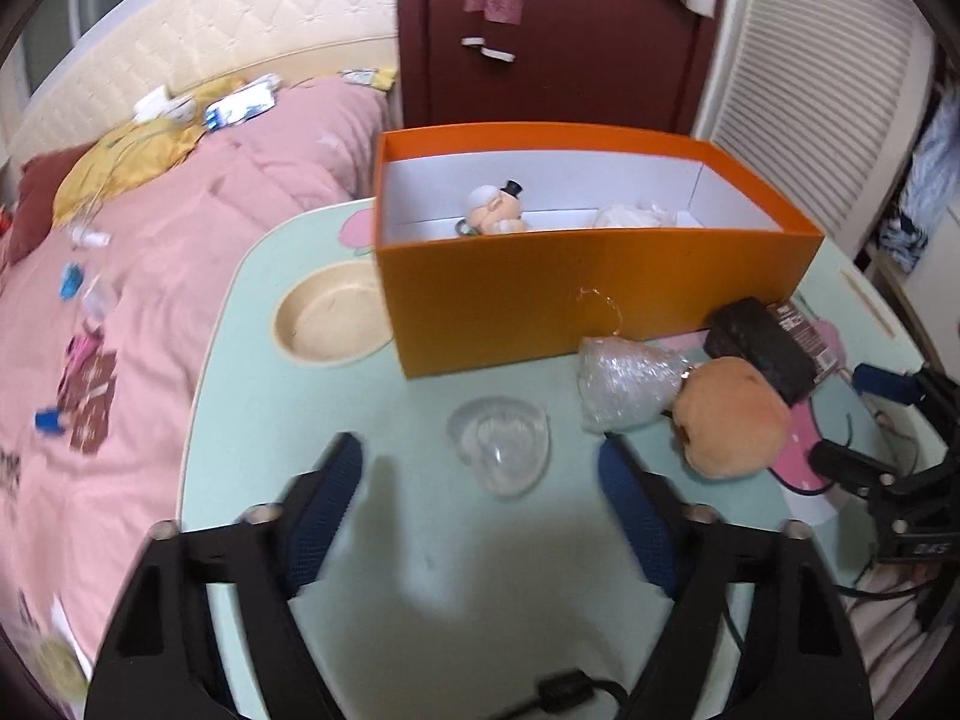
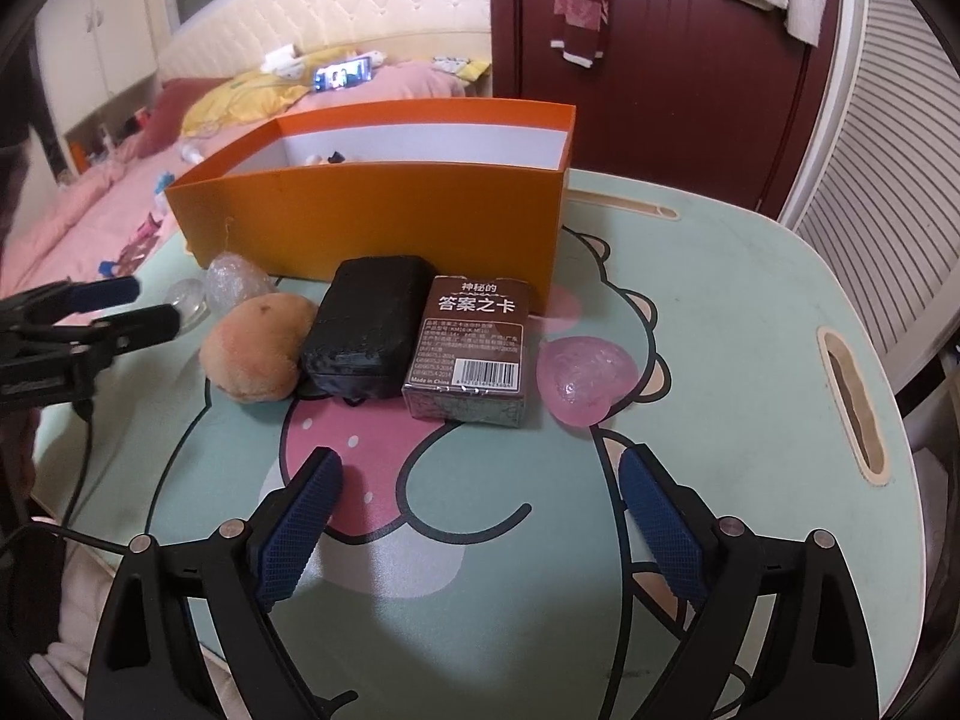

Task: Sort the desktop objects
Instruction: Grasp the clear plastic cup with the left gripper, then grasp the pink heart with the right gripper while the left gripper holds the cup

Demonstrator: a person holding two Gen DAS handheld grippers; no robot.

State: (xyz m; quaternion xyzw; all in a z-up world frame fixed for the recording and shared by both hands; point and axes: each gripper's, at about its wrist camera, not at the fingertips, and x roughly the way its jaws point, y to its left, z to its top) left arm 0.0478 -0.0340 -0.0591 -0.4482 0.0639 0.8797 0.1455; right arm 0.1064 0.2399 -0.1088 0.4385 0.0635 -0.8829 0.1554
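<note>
Left hand-held gripper released behind clear heart, right hand-held gripper released

On my mint-green worktop, an open orange box holds a small top-hatted figurine. Before it lie a clear heart-shaped piece, a crumpled plastic bag, a tan plush, a black case, a brown card box and a pink heart.
</note>
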